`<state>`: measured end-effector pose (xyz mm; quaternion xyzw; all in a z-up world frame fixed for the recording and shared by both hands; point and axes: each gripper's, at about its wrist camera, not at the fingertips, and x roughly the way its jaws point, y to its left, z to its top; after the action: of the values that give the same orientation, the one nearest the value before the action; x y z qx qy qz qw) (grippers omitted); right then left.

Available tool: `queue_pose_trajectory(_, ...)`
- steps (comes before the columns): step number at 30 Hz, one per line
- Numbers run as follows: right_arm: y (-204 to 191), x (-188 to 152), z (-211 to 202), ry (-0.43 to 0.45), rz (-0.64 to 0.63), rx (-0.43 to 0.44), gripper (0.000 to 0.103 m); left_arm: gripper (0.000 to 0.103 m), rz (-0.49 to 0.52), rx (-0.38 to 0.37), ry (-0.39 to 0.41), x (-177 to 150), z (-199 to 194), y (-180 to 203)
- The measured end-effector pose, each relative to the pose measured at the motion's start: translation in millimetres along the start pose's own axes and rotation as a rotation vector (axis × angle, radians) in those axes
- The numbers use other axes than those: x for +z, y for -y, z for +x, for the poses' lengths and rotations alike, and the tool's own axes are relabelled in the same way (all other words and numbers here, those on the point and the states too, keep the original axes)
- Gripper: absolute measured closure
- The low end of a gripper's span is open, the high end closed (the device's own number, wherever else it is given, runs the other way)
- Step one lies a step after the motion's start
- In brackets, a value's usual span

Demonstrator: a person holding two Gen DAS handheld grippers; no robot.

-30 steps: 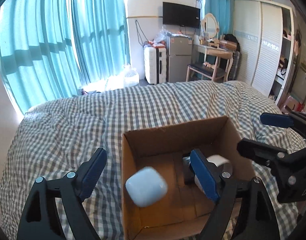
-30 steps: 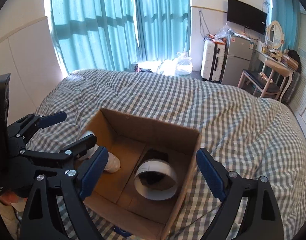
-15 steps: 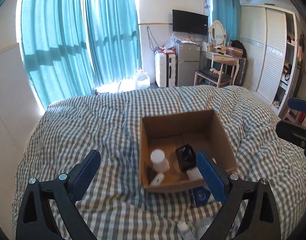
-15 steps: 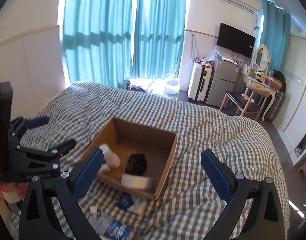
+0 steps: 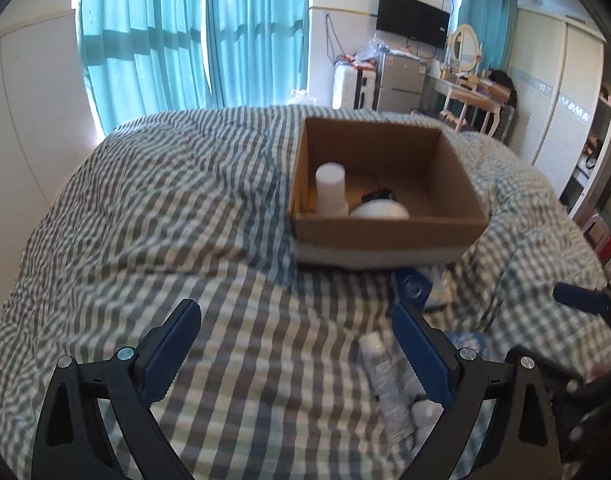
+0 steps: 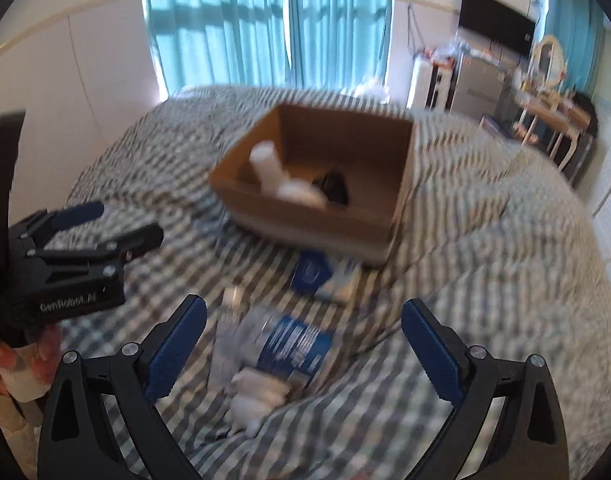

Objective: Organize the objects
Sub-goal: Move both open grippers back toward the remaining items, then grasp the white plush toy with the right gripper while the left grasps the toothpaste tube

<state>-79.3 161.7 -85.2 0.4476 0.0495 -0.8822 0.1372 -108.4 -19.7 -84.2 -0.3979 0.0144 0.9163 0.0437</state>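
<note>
A brown cardboard box (image 5: 385, 224) (image 6: 305, 220) sits on the checked bed cover. It holds a white cylinder (image 5: 330, 188), a white rounded object (image 5: 379, 210) and a black item (image 6: 335, 188). On the cover in front of the box lie a white tube (image 5: 385, 380), a clear bottle with a blue label (image 6: 281, 344), a blue-and-white packet (image 6: 321, 276) and a small white object (image 6: 257, 396). My left gripper (image 5: 297, 352) is open and empty, low over the cover. My right gripper (image 6: 303, 344) is open and empty above the bottle.
The bed cover (image 5: 165, 220) slopes away at its edges. The left gripper's body (image 6: 65, 256) shows at the left of the right wrist view. Teal curtains (image 5: 193, 40), a suitcase, a fridge and a dressing table (image 5: 469, 92) stand beyond the bed.
Both grippers have pulled back from over the box and dropped low toward the loose items in front of it. The white object released a second ago now lies in the box.
</note>
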Motion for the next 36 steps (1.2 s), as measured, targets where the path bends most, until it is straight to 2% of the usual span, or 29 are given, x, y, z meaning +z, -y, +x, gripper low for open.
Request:
queue_pose_trajectory(6,-14.2,-37.6,43.5,-0.148,-0.007,0.002,0.005,0.004,0.009,0.005,-0.074,-37.8,21.1,-7.8)
queue_pose_trajectory(11,-25.0,-48.6,64.5,-0.208,-0.061,-0.021,0.010,0.004,0.007,-0.015,-0.102,-51.8,26.6,-12.9)
queue_pose_trajectory(14,-28.2,-49.0,68.1,-0.215,-0.076,-0.039,0.012,0.004,-0.005,-0.027,-0.103,-53.3,26.5,-15.7)
queue_pose_trajectory(16,-26.5,-49.2,68.4,-0.221,-0.073,-0.044,0.017,0.004,-0.005,-0.026,-0.104,-54.3,26.9,-16.1)
queue_pose_trajectory(18,-24.7,-51.3,65.6,-0.228,-0.068,-0.043,0.027,0.004,-0.002,-0.022,-0.103,-54.5,26.7,-15.0)
queue_pose_trajectory(21,-25.0,-55.9,59.5,-0.235,-0.068,-0.021,0.034,0.004,0.000,-0.016,-0.106,-53.6,26.9,-14.2)
queue_pose_trajectory(25,-29.3,-61.9,57.5,-0.249,-0.089,0.008,0.035,0.004,0.004,-0.010,-0.108,-53.4,27.0,-12.9)
queue_pose_trajectory(29,-31.7,-64.0,80.4,-0.297,-0.093,0.045,0.036,0.004,0.004,-0.011,-0.108,-53.4,27.0,-13.2)
queue_pose_trajectory(31,-28.8,-63.0,91.6,-0.307,-0.087,0.022,0.047,0.004,0.003,-0.012,-0.109,-53.4,26.9,-13.3)
queue_pose_trajectory(32,-28.1,-63.0,91.6,-0.307,-0.082,0.034,0.050,0.004,0.003,-0.013,-0.110,-53.7,27.0,-12.6)
queue_pose_trajectory(36,-21.8,-61.5,70.3,-0.270,-0.058,0.107,0.051,0.004,0.015,-0.005,-0.117,-54.0,27.7,-8.8)
